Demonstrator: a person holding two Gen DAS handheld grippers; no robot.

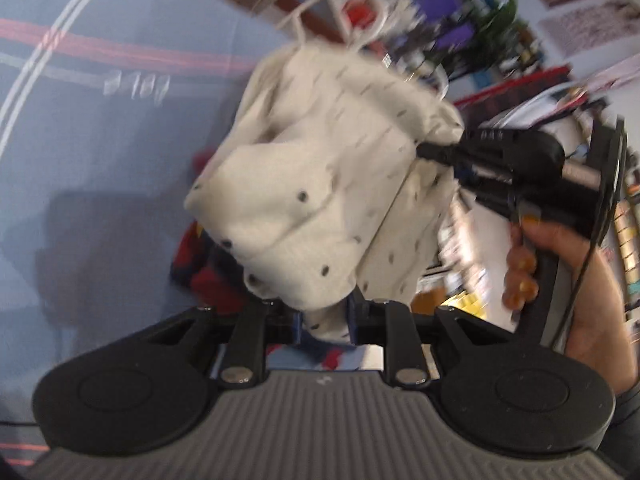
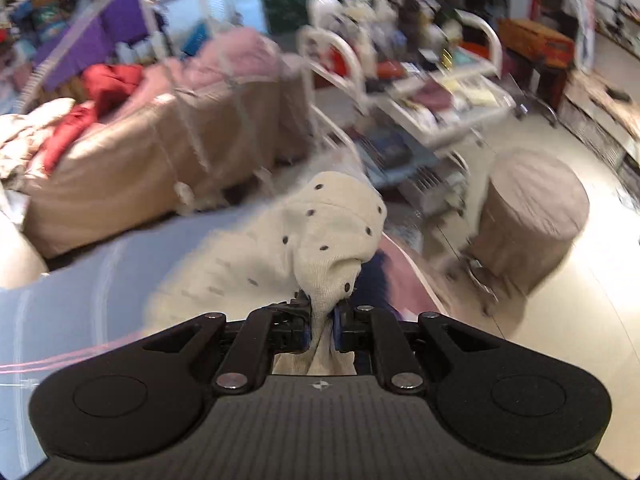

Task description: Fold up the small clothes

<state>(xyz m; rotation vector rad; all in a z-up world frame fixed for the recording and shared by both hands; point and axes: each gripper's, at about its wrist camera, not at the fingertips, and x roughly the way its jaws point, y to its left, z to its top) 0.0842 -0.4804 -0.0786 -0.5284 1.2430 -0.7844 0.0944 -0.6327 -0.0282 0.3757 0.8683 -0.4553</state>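
Though bunched, cream dark-dotted garment (image 1: 316, 184)

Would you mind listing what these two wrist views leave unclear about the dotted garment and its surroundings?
- Garment type: the cream dotted garment hangs bunched between the left tool and right tool, so its shape is hidden.
- Red and navy cloth, left wrist view: mostly covered by the garment.
- White cart, right wrist view: its contents are motion-blurred.
- Right wrist view: the right tool body hides the garment's lower edge.
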